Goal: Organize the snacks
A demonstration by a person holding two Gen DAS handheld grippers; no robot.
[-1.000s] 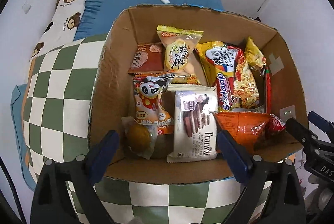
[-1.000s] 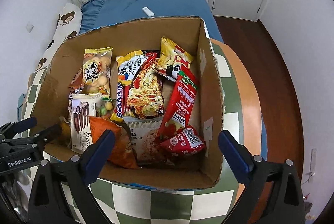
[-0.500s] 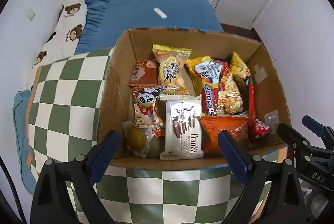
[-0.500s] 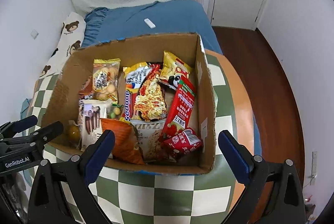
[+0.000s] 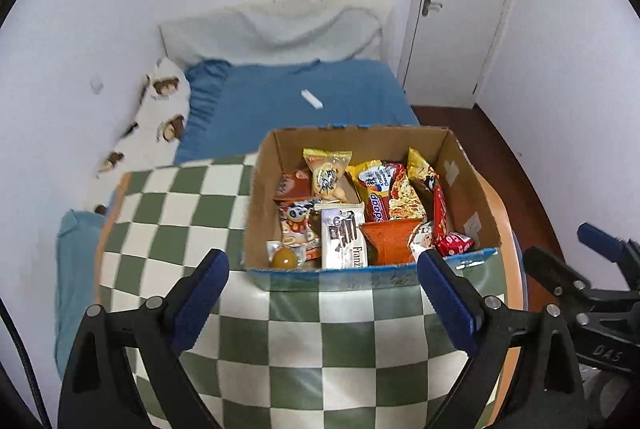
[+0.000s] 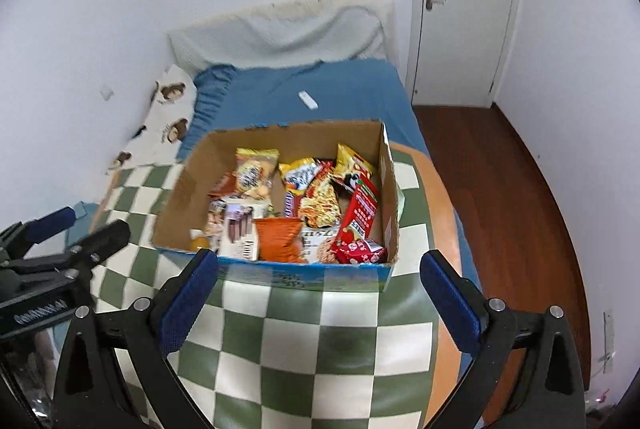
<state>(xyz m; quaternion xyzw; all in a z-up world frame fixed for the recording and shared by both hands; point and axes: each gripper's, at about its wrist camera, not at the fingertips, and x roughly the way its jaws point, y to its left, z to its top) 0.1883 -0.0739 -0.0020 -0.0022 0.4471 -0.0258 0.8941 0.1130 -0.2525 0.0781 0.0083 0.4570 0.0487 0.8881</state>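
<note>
An open cardboard box [image 5: 472, 189] [image 6: 180, 189] stands on a green-and-white checkered cloth [image 5: 320, 341] [image 6: 304, 341]. It holds several snack packets: a white Franzzi wafer pack [image 5: 344, 237], an orange bag [image 5: 390, 241] [image 6: 278, 239], red sachets [image 5: 454, 243] [image 6: 358, 249], yellow noodle packs [image 5: 402, 195] and a round yellow jelly [image 5: 283, 259]. My left gripper [image 5: 326, 301] is open and empty, held back from the box's near wall. My right gripper [image 6: 318, 293] is open and empty, also in front of the box.
The cloth covers a round-edged table beside a bed with a blue sheet [image 5: 304, 97] and a small white object [image 5: 312, 98] on it. A bear-print pillow [image 5: 160, 113] lies left. A white door [image 6: 464, 5] and wooden floor [image 6: 504, 181] are at right.
Both grippers have pulled back and up from the box, which now looks smaller and farther. More of the checkered cloth, bed and door has come into view. Jaws stayed open.
</note>
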